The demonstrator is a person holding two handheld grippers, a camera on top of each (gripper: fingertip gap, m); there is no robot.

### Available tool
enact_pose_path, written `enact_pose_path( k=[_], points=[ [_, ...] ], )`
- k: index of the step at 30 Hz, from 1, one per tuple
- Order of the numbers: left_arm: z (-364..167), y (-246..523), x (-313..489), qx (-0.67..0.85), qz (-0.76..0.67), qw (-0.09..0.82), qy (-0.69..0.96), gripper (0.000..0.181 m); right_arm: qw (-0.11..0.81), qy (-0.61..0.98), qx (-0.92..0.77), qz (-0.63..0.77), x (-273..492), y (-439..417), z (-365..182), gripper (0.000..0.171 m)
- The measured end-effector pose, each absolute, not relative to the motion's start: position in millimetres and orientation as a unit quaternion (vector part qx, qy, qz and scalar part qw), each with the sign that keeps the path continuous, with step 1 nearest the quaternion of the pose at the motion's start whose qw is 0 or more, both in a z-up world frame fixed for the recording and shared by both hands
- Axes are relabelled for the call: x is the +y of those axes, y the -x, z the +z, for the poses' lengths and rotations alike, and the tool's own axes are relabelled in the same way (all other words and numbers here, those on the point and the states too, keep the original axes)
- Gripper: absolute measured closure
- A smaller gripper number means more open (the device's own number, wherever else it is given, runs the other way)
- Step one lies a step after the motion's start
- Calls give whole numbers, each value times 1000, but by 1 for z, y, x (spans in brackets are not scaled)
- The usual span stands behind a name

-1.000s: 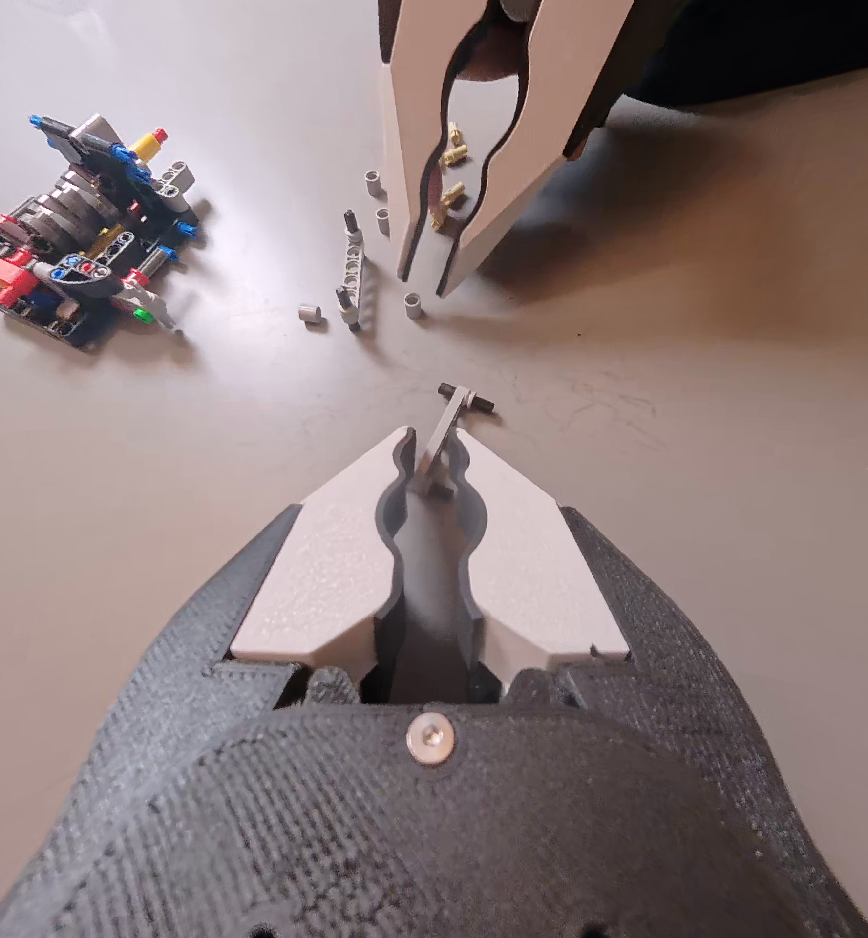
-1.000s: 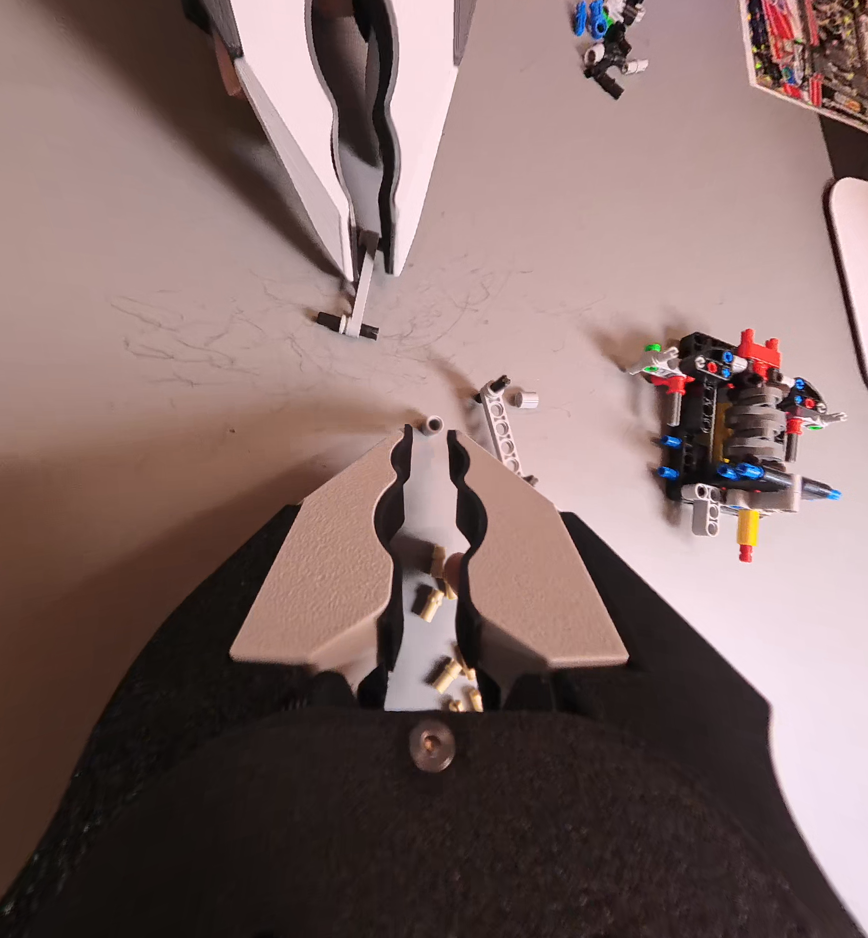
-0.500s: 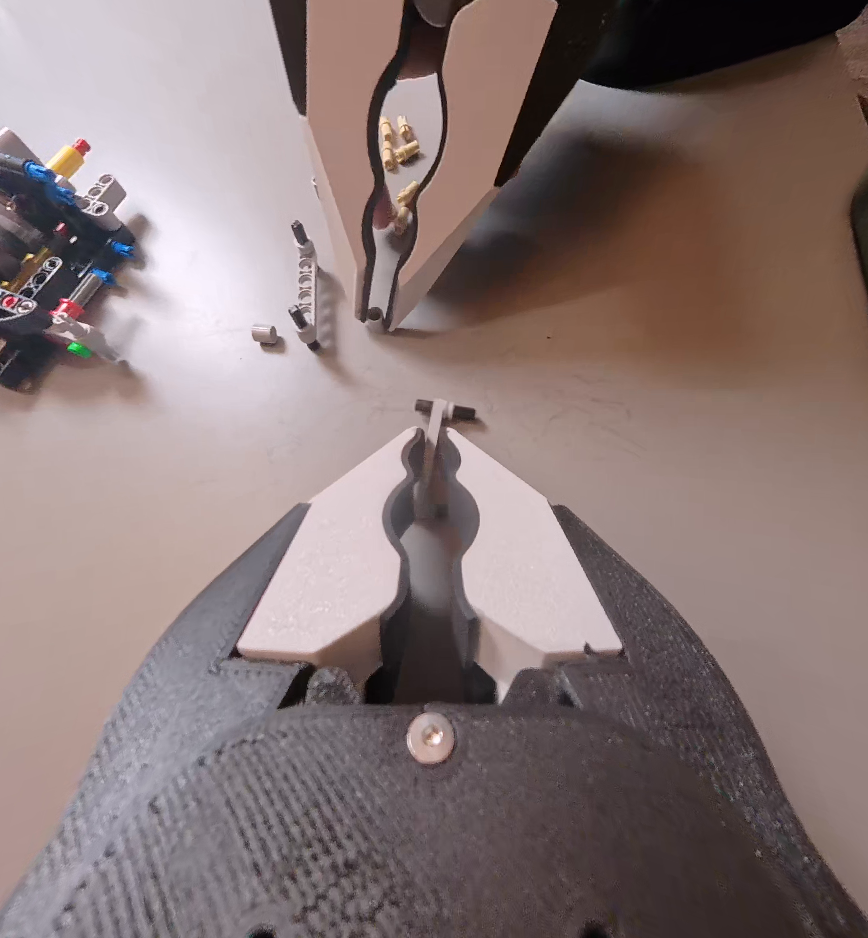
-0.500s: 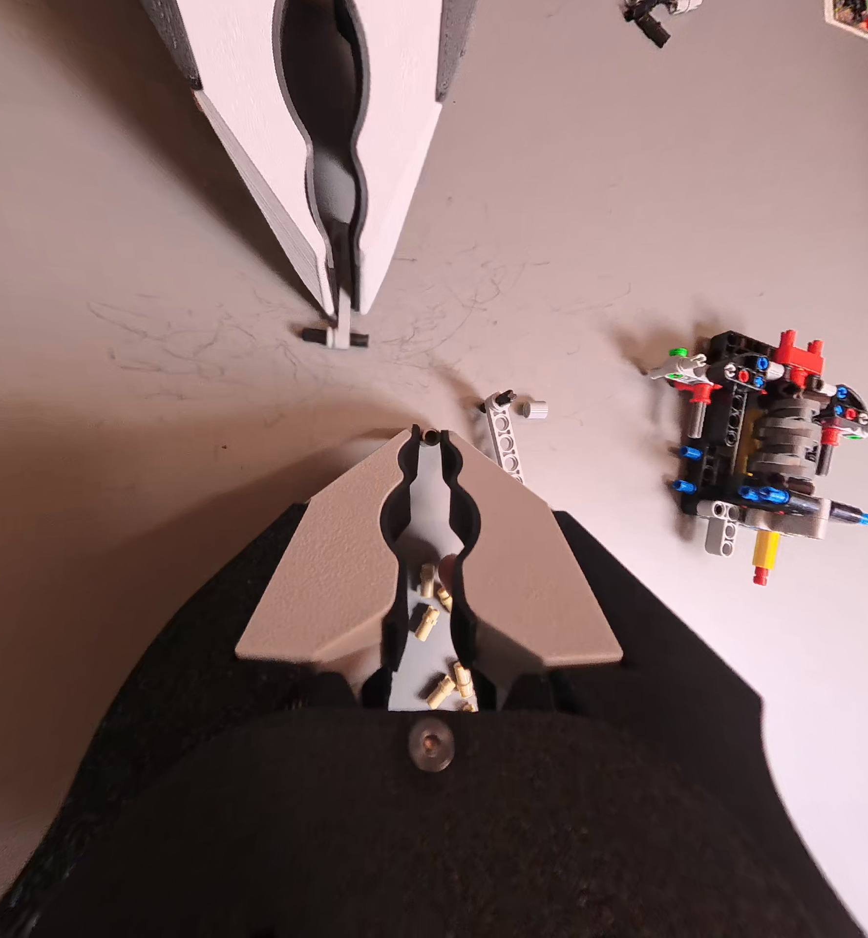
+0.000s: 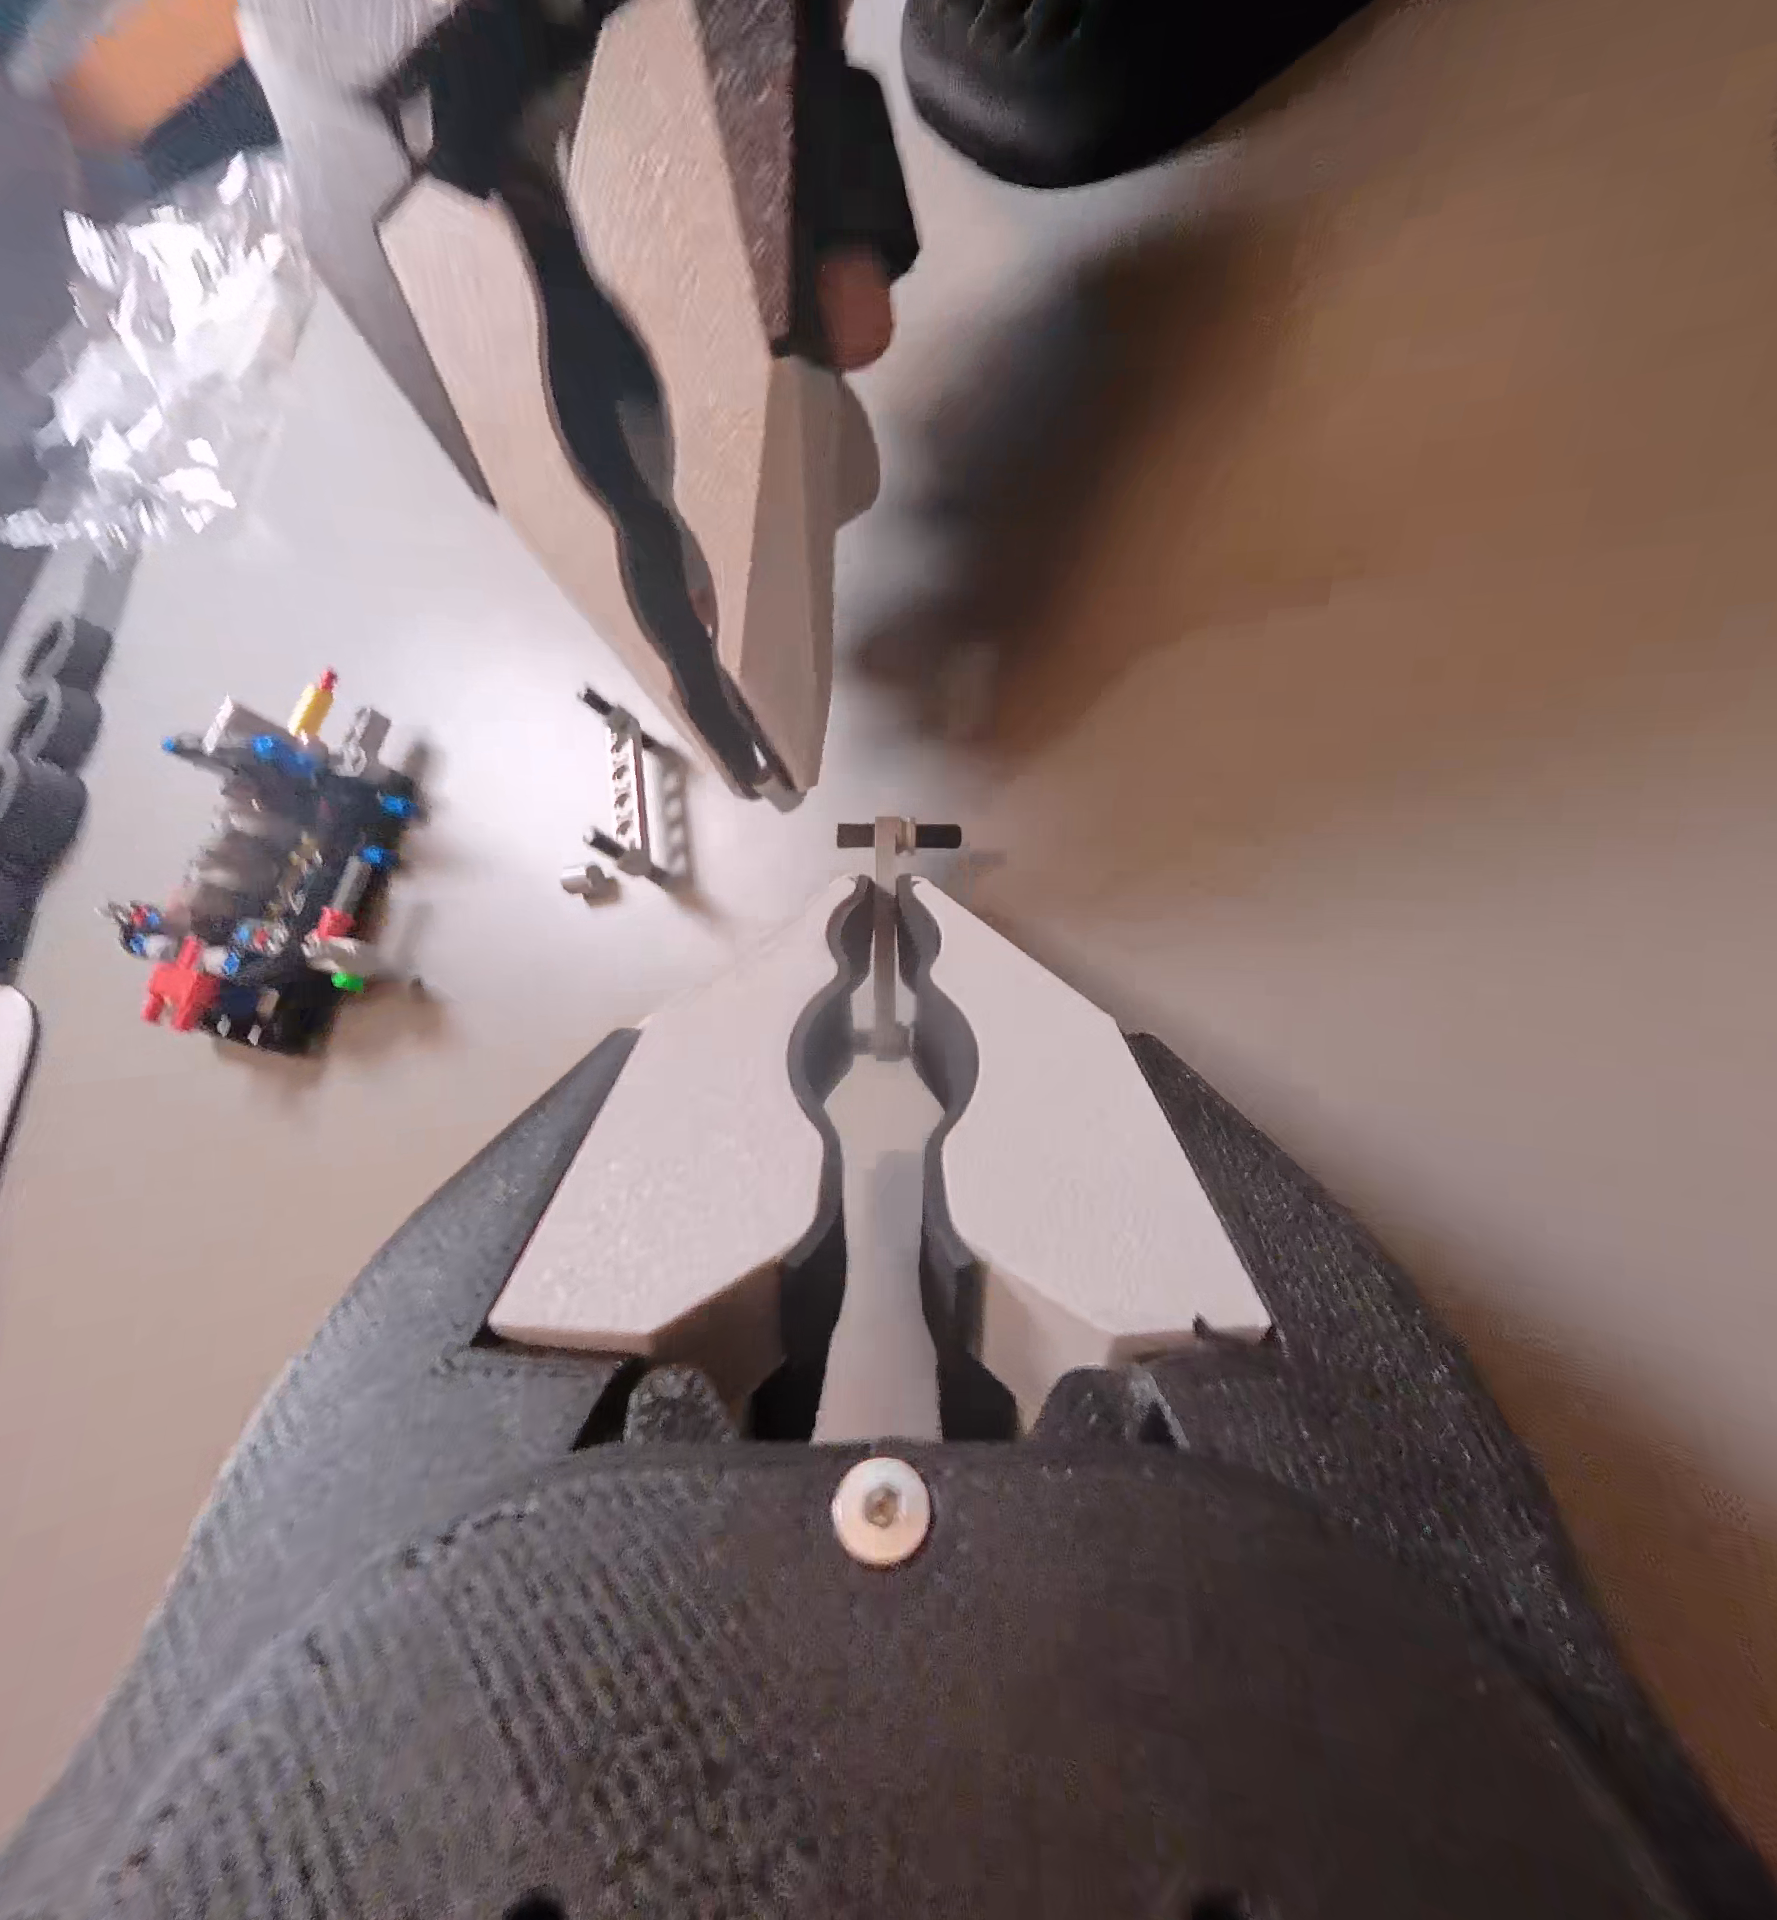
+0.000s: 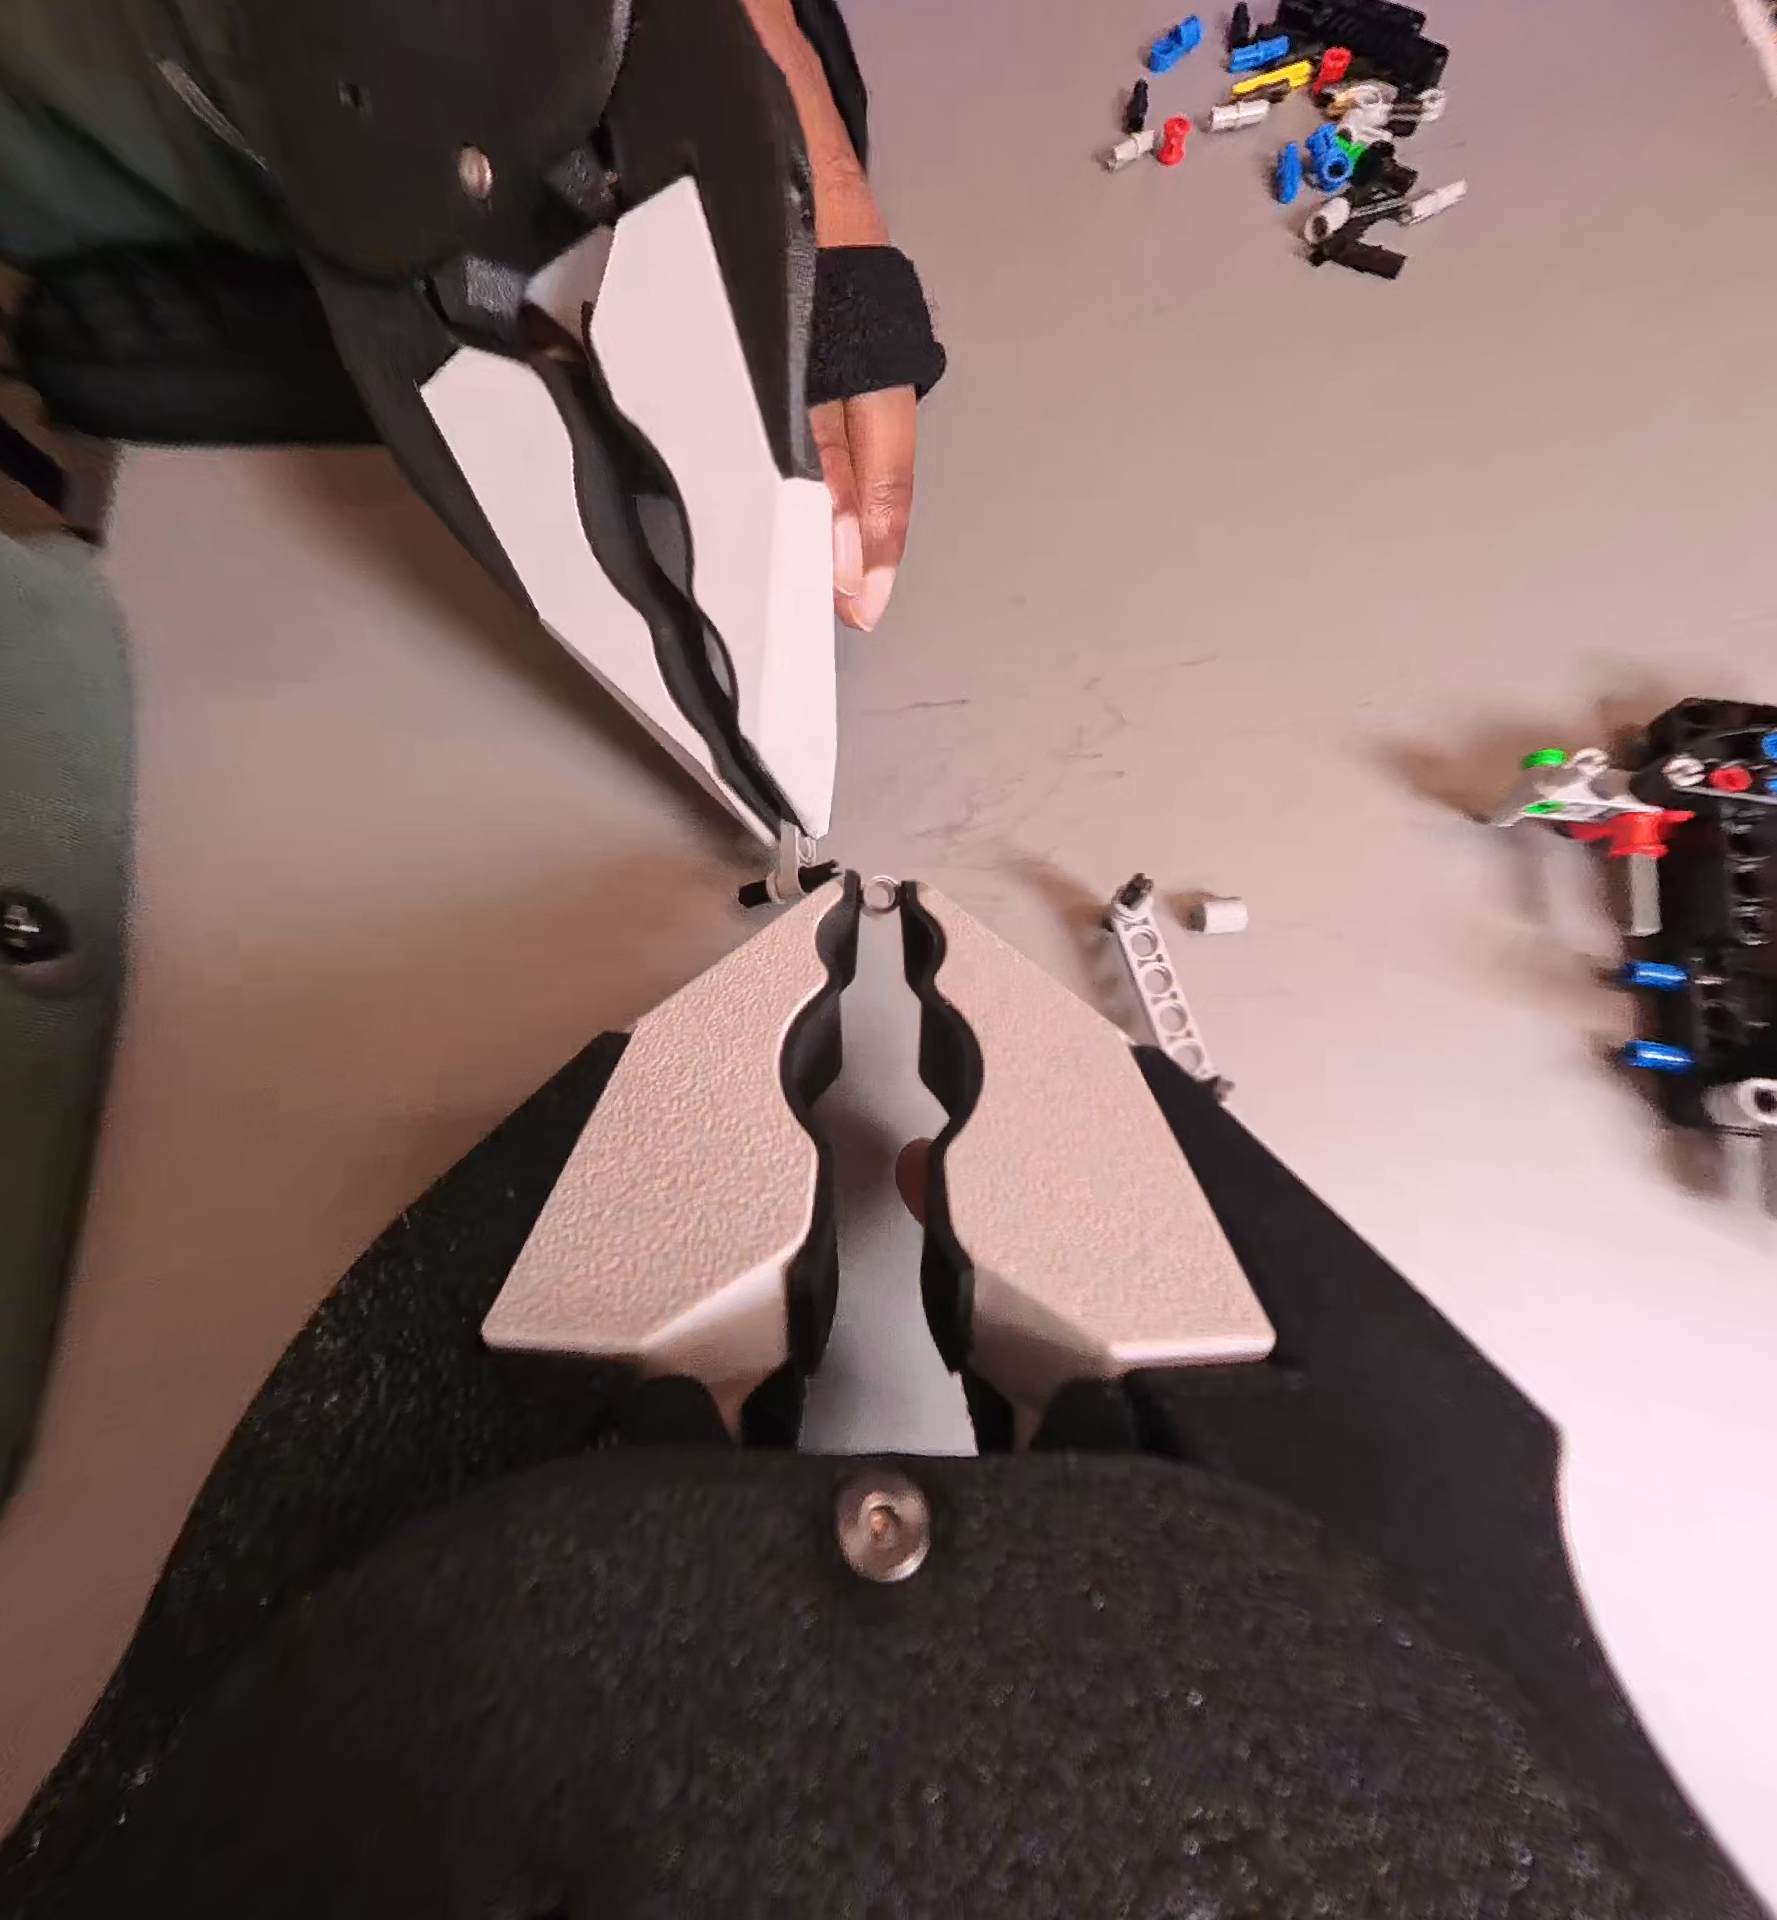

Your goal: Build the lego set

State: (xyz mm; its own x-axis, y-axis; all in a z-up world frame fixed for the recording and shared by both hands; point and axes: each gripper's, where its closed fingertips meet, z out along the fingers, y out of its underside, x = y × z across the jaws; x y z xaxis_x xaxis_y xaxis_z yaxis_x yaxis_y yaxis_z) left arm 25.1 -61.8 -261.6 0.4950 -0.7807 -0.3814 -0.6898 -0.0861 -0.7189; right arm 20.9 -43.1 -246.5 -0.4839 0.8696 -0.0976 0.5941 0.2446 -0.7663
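Left tongs (image 5: 879, 883): pressed together on a thin grey liftarm (image 5: 885, 940), which stands edge-on between the tips with its far end sticking out.
Black axle (image 5: 897, 834): runs crosswise through the liftarm's far end, both stubs free, held clear above the counter (image 5: 1383, 935).
Right tongs (image 6: 876, 891): pinching a small grey bush (image 6: 879, 894) at the very tips, its hole facing the camera.
Meeting point: in the right wrist view the bush sits just beside one stub of the axle (image 6: 759, 891) carried by the left tongs (image 6: 799, 826); whether they touch I cannot tell.
Step in hand: probably sliding the bush onto the axle stub.
Handling: all three parts are light, stiff plastic. The round, smooth bush could likely roll or pop out of a tip grip. Hold it by its outer wall with the bore left open. The liftarm is best pinched on its flat faces, as it is, so that it should not twist under the push.
Risk: a misaligned push could swing the axle or knock the bush loose.
Elsewhere on the counter: a partly built model (image 5: 260, 883), a white beam with black pins (image 5: 635, 805), a spare grey bush (image 6: 1216, 914) and a pile of loose pieces (image 6: 1310, 125).
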Motion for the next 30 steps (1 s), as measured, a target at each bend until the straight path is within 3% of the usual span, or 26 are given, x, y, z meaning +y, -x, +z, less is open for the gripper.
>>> enact_pose_path(
  k=[8, 20, 25, 30],
  points=[
    [-252, -29, -62, 565, 64, 492, 659, 180, 91, 487, -727, 475, -54, -32, -237, 167],
    [-264, -24, -53, 609, 197, 461, 614, 179, 145, 489, -776, 371, -48, -35, -260, 166],
    [-263, -29, -56, 599, 158, 471, 628, 174, 158, 477, -789, 354, -50, -37, -260, 166],
    [-251, -32, -67, 497, -61, 485, 717, 163, 163, 480, -786, 354, -47, -38, -259, 166]
  ],
)
